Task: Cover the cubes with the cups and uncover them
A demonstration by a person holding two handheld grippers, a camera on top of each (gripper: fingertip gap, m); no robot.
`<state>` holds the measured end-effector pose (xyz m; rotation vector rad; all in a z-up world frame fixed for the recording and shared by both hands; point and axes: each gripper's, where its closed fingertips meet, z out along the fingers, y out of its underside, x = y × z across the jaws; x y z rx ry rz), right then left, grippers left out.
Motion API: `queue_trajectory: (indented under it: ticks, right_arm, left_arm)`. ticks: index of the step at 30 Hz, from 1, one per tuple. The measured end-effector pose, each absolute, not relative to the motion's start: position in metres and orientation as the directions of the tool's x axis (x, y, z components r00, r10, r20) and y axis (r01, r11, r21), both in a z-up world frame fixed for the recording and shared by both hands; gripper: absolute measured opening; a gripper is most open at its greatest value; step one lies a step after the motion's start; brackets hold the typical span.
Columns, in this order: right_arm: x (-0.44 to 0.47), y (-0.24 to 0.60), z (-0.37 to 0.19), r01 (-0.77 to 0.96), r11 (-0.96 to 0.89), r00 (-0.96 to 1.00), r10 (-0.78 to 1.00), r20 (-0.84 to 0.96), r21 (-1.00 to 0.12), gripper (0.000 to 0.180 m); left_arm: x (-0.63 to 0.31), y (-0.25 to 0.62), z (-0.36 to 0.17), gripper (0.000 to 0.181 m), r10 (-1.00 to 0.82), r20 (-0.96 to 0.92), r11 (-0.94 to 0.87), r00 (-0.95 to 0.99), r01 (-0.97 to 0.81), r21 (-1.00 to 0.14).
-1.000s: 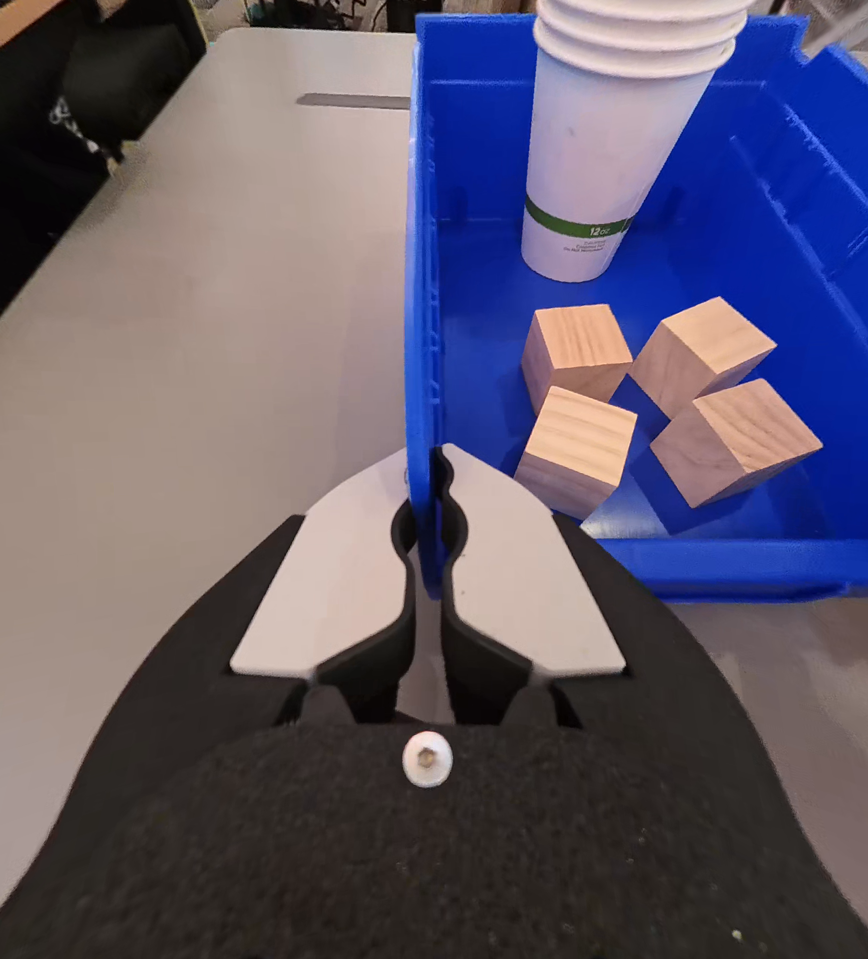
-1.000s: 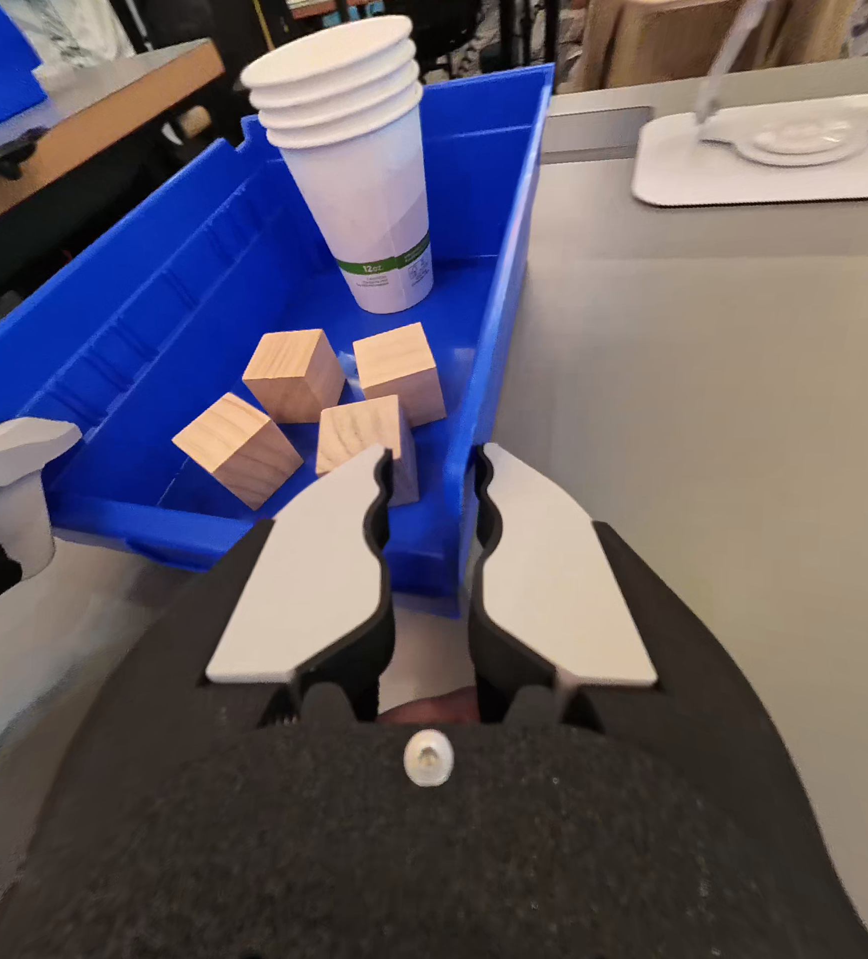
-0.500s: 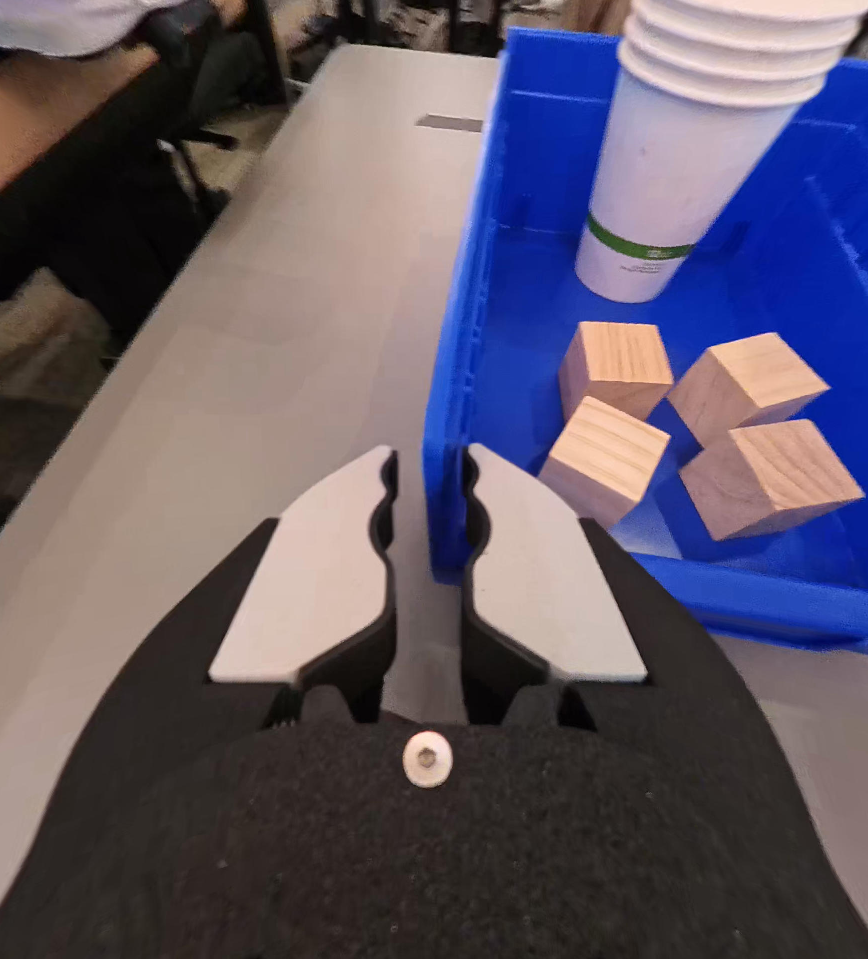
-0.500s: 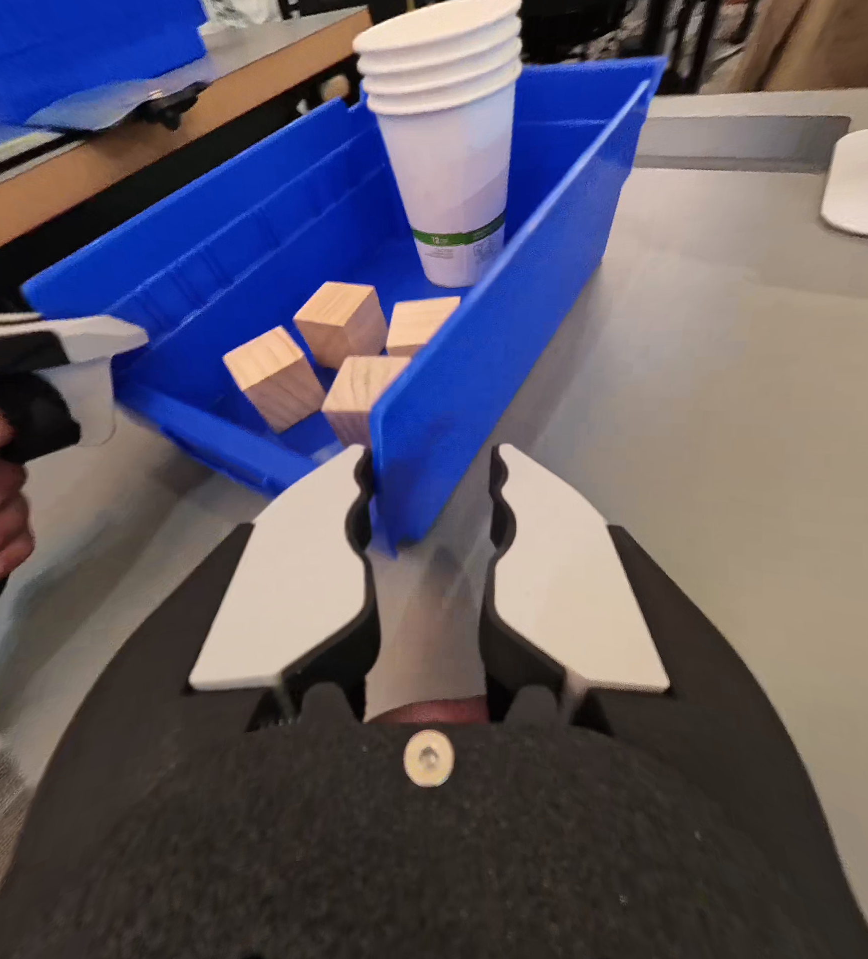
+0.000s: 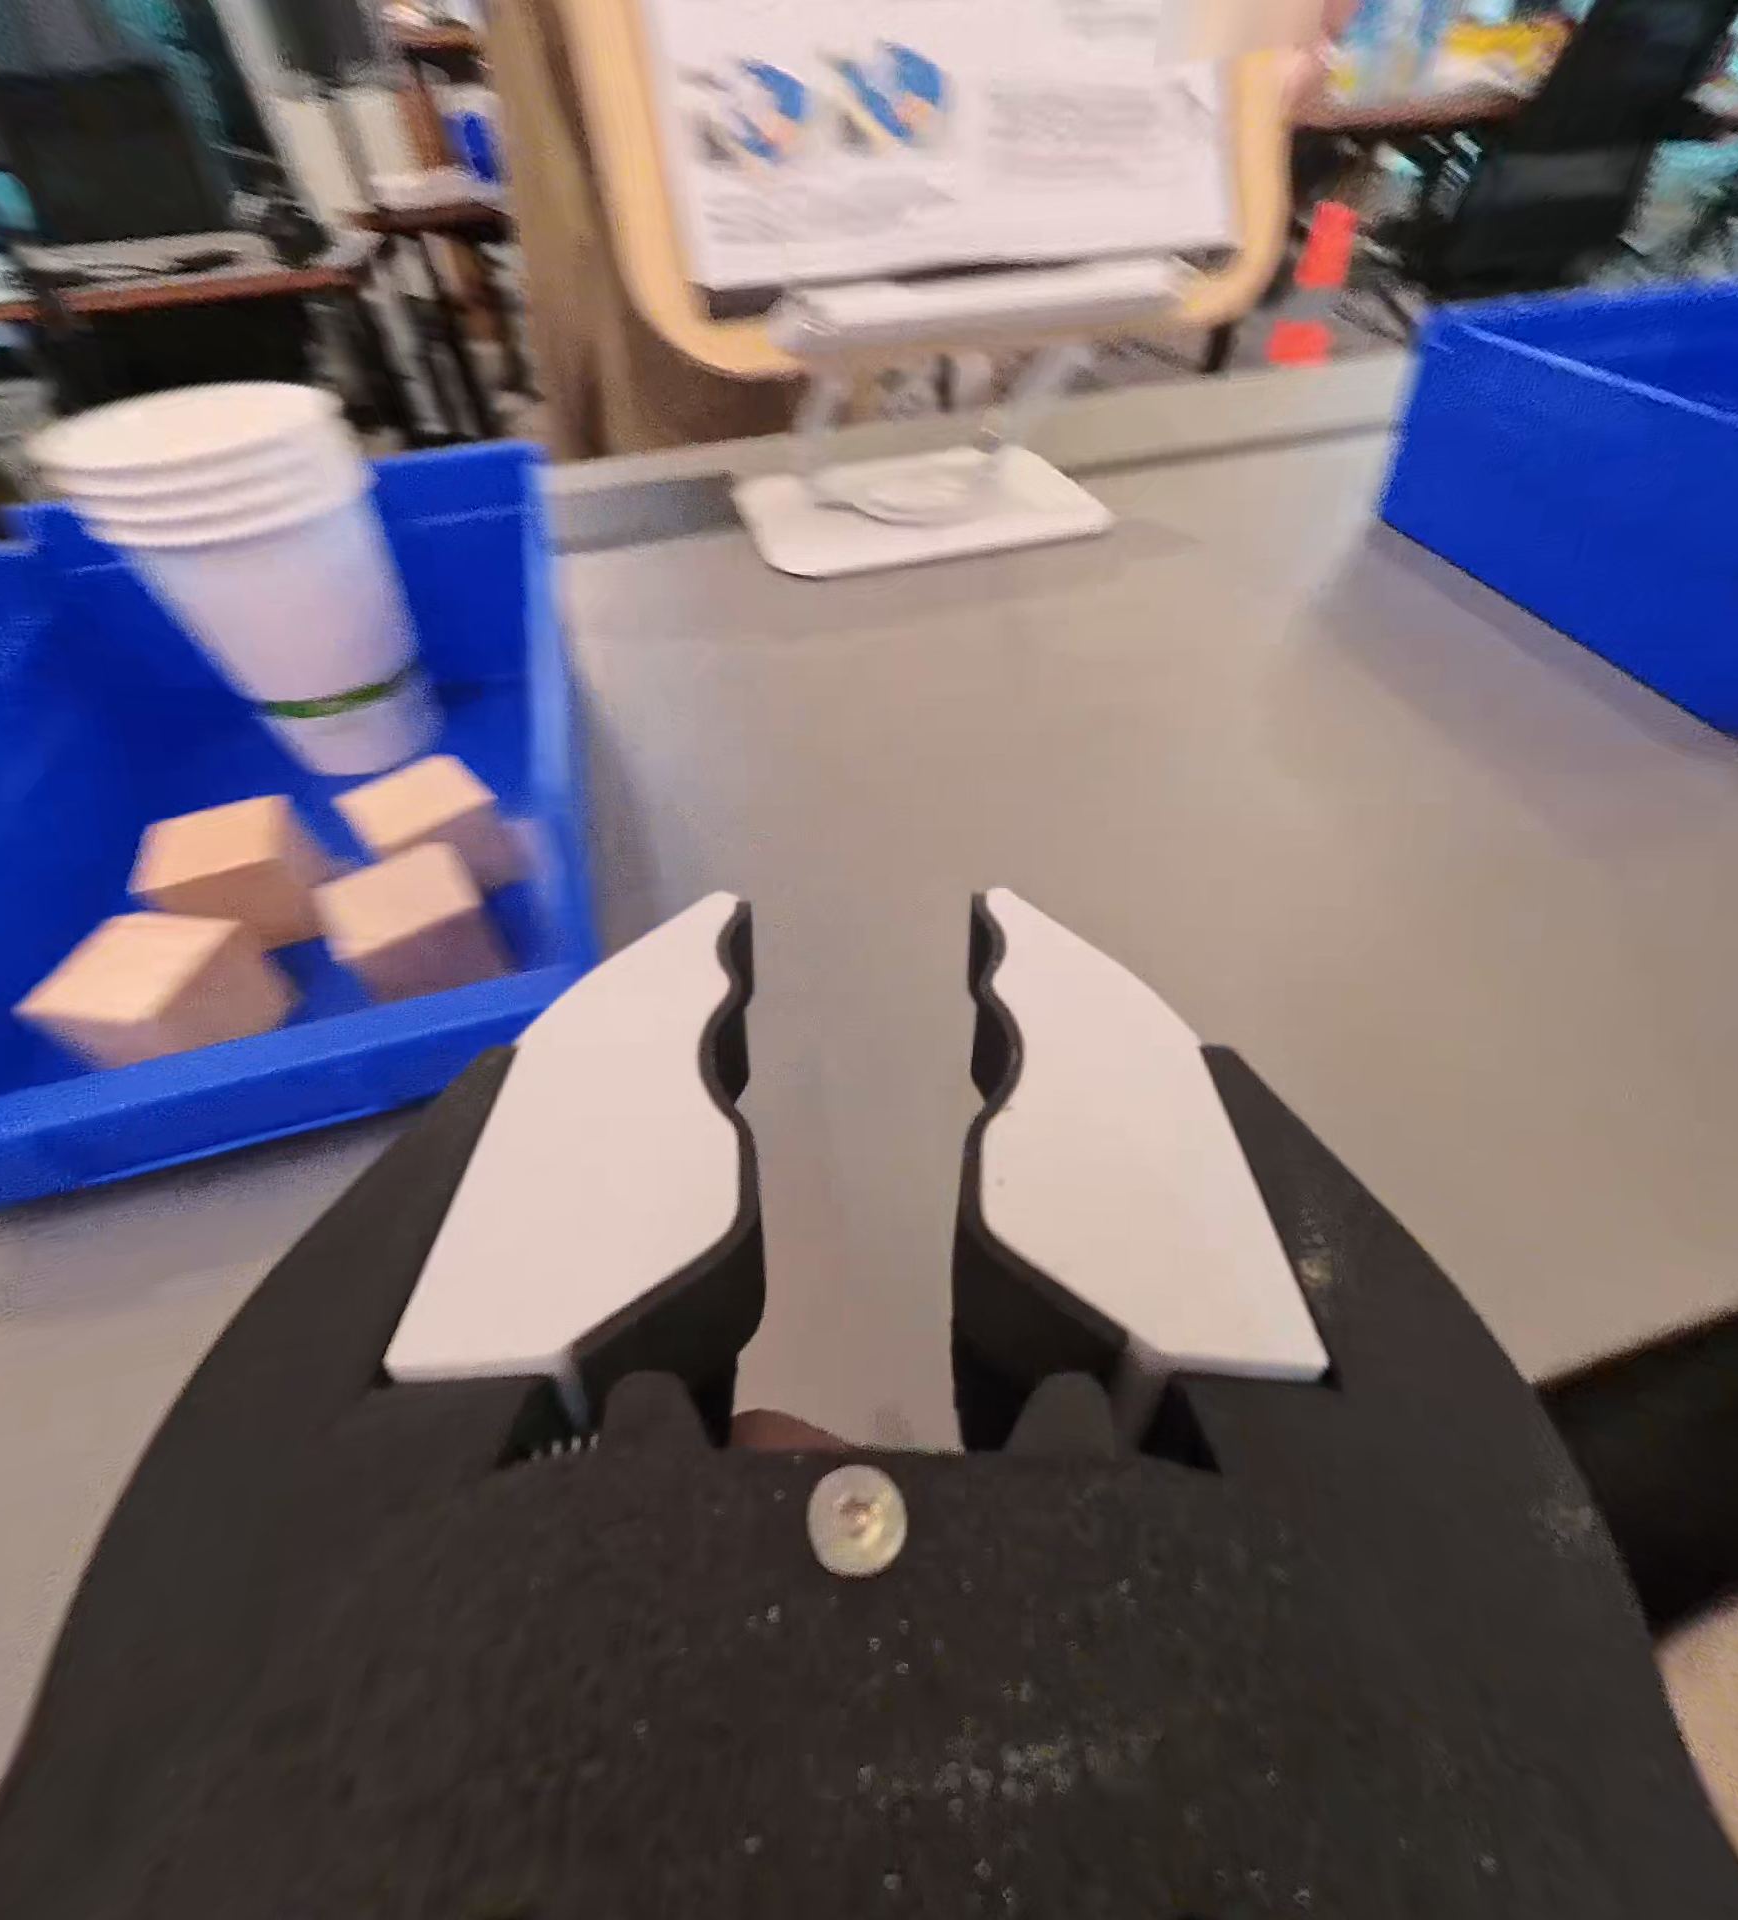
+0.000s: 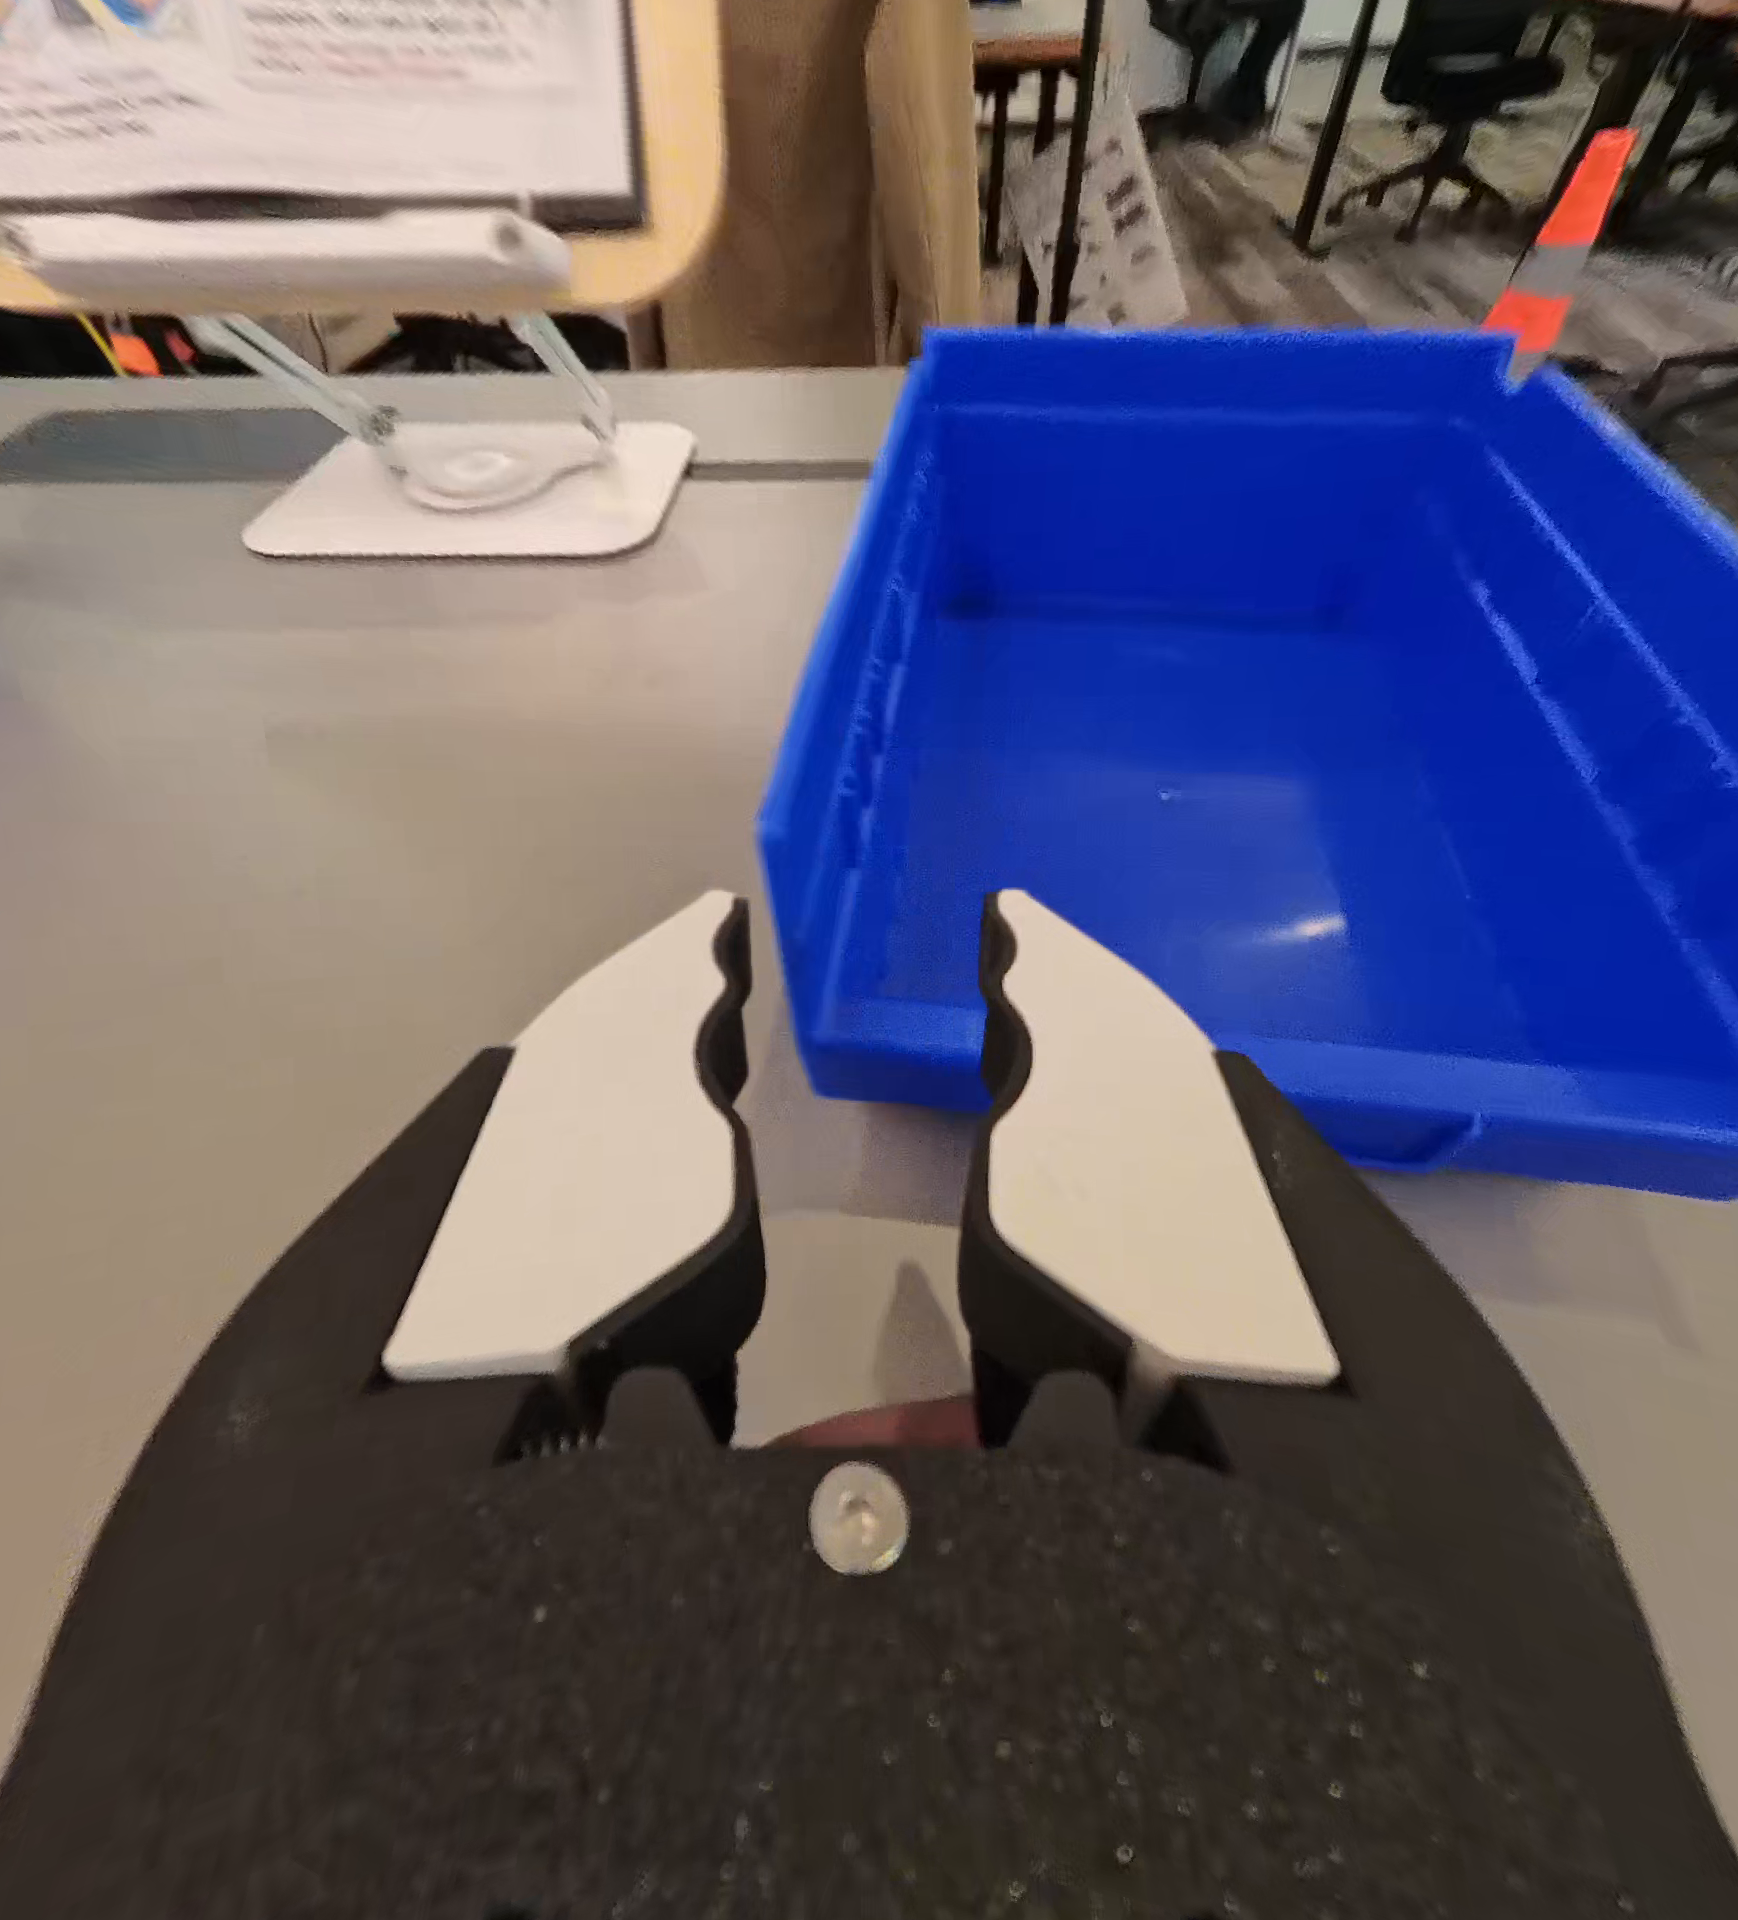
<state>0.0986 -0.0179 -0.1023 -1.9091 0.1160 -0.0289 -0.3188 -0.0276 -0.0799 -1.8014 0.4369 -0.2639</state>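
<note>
In the left wrist view a blue bin [image 5: 221, 1101] stands at the left and holds a stack of white paper cups [image 5: 262, 561] and several wooden cubes [image 5: 397, 914]. My left gripper [image 5: 857, 914] is open and empty over the bare grey table [image 5: 1104, 831], to the right of that bin. In the right wrist view my right gripper [image 6: 863, 914] is open and empty. It hovers at the near left corner of a second, empty blue bin [image 6: 1312, 1081], whose corner shows between the fingertips without touching them.
A white stand [image 5: 927, 509] carrying a printed sheet sits at the table's far side; it also shows in the right wrist view [image 6: 470, 499]. The empty bin appears at the far right of the left wrist view [image 5: 1613, 520]. Chairs and desks lie beyond.
My left gripper let go of the left bin's wall, opened and swung right over the table. My right gripper opened, left that bin's right wall and swung right to the empty bin.
</note>
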Motion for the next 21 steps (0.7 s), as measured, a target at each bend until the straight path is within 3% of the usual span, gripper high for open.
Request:
queue_trajectory:
  ticks: [3,7,11,12,14,21]
  right_arm:
    - [0.099,0.001,-0.120,-0.084,-0.368,0.996,-0.055,-0.068,-0.926,0.043]
    - [0.082,0.022,-0.123,-0.006,-0.390,0.999,-0.052,0.015,-0.921,0.031]
    - [0.066,0.036,-0.133,-0.007,-0.392,0.997,-0.072,0.023,-0.920,0.042]
    - [0.069,0.040,-0.137,-0.009,-0.409,0.995,-0.099,0.034,-0.913,0.040]
    - [0.086,0.043,-0.139,-0.007,-0.428,0.979,-0.189,0.082,-0.904,0.006]
    - [0.110,-0.001,-0.138,-0.080,-0.396,0.969,-0.244,0.021,-0.915,0.002]
  left_arm:
    - [-0.275,-0.037,-0.099,0.040,-0.517,-0.111,-0.218,0.849,-0.256,-0.942]
    - [-0.251,-0.044,-0.117,0.040,-0.563,-0.112,-0.248,0.819,-0.297,-0.922]
    - [-0.242,-0.050,-0.129,0.039,-0.592,-0.030,-0.311,0.805,-0.263,-0.913]
    - [-0.242,-0.051,-0.132,0.039,-0.593,-0.026,-0.318,0.805,-0.264,-0.911]
    - [-0.243,-0.050,-0.136,0.039,-0.593,-0.026,-0.324,0.805,-0.268,-0.907]
    - [-0.261,-0.042,-0.139,0.038,-0.555,-0.015,-0.351,0.832,-0.250,-0.902]
